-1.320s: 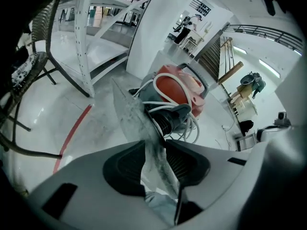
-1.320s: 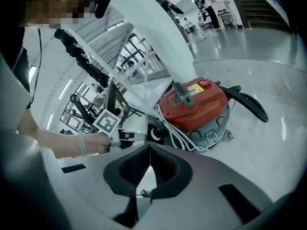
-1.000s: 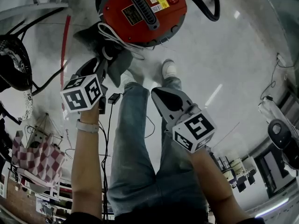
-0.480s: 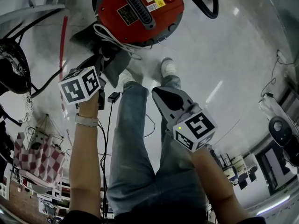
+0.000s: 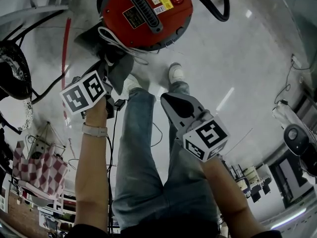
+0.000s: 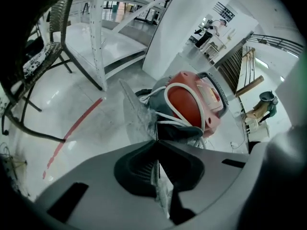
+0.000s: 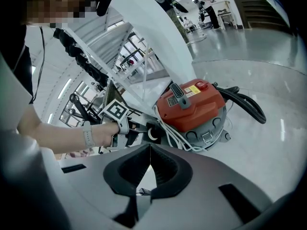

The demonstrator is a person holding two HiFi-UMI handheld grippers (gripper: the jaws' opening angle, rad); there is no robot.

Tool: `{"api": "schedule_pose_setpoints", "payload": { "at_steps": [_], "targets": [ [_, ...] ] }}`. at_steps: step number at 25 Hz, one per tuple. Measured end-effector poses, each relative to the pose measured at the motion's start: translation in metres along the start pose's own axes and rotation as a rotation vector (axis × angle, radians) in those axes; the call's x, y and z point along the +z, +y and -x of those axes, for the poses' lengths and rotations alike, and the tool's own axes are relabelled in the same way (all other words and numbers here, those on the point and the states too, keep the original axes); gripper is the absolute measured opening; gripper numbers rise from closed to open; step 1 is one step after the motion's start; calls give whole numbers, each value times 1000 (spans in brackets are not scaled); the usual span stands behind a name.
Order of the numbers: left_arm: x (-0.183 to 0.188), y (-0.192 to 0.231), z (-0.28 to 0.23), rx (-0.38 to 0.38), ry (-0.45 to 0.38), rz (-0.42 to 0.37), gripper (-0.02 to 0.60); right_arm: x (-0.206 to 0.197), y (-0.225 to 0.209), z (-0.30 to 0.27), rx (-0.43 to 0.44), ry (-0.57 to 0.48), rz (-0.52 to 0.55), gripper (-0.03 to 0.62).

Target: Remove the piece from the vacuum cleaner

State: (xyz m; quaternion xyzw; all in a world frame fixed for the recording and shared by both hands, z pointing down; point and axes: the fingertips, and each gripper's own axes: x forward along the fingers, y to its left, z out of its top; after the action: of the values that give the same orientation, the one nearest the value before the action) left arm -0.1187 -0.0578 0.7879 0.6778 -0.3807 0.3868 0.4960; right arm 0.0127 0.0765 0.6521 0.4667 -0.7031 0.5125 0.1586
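While the left gripper (image 6: 156,142) sits at the vacuum cleaner's side, its jaws have just been closing. They now pinch a thin, dusty grey piece (image 6: 137,113) edge-on between the pads. The piece rises out of the gripper toward the red vacuum cleaner (image 6: 192,104) just beyond the tips, where a white cord (image 6: 167,91) loops over the body. The right gripper (image 7: 150,146) hangs well back from the machine, its jaws together at the tips with nothing between them.

Compared with the head view a second ago, the left gripper's marker cube (image 5: 84,93) has rolled a little and sits slightly higher in the picture. The right gripper has not shifted, and the vacuum cleaner stays on the pale floor (image 5: 242,58).

Only the left gripper view shows the piece caught between the pads. In the head view the tips are lost against the dark piece. The right gripper view alone shows the left hand (image 7: 108,128) from the side, reaching in low beside the machine. Only the head view shows the person's jeans (image 5: 143,148) and pale shoes (image 5: 176,73), which stand just beside the vacuum cleaner.
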Motion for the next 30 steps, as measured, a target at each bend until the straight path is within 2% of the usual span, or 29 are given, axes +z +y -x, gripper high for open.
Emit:
{"api": "schedule_pose_setpoints", "payload": {
  "at_steps": [6, 11, 26, 30],
  "targets": [
    [5, 7, 2, 49, -60, 86, 34, -2, 1, -1, 4, 3, -1, 29],
    [6, 10, 3, 63, -65, 83, 34, 2, 1, -3, 2, 5, 3, 28],
    [-4, 17, 3, 45, -62, 155, 34, 0, 3, -7, 0, 8, -1, 29],
    [6, 23, 4, 60, -66, 124, 34, 0, 3, -7, 1, 7, -4, 28]
  ]
}}
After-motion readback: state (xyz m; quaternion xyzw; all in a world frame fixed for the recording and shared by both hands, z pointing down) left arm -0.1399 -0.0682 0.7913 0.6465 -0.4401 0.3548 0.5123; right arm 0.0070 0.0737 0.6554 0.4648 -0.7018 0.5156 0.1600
